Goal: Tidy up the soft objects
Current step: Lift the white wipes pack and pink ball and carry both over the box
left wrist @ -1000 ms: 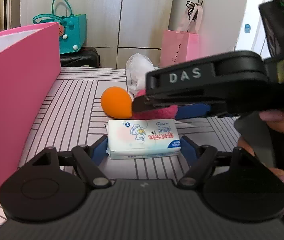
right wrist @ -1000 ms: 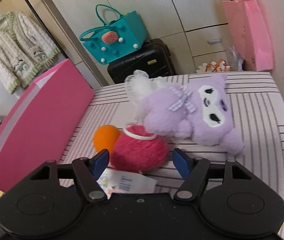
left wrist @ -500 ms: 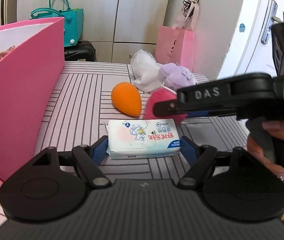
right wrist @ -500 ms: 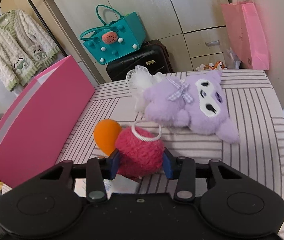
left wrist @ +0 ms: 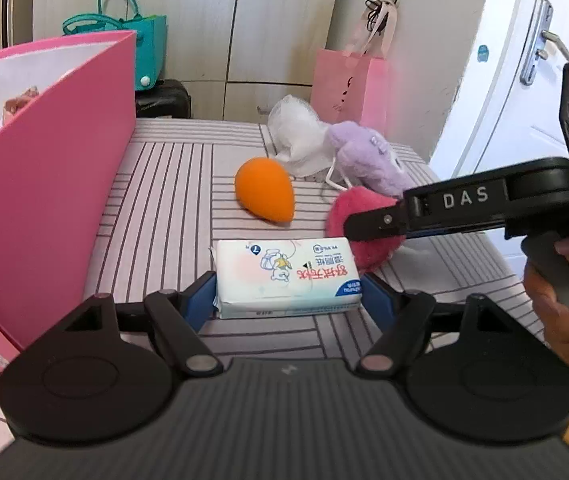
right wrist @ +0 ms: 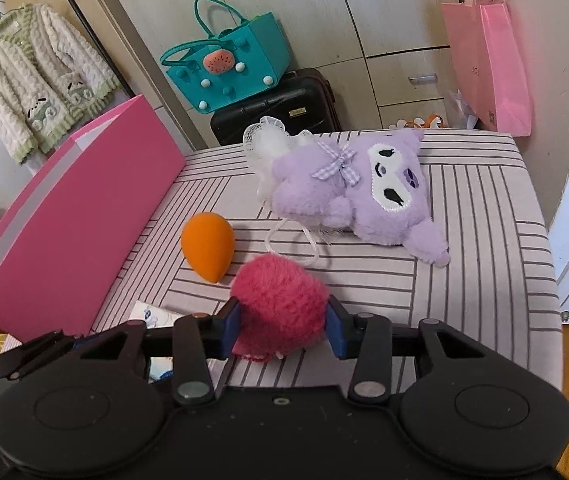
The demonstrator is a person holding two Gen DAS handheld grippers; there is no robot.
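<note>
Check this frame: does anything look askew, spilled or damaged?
Nothing stands out. The left gripper holds the tissue pack squarely, the right gripper squeezes the red pompom, and the orange sponge and purple plush lie intact.

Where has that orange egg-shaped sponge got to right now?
The orange sponge lies on the striped table, between the tall pink box and the purple plush toy, just beyond the fuzzy red pouch.

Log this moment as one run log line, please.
left gripper: shut on tissue pack | right gripper: shut on pink pom-pom | pink box: beside
</note>
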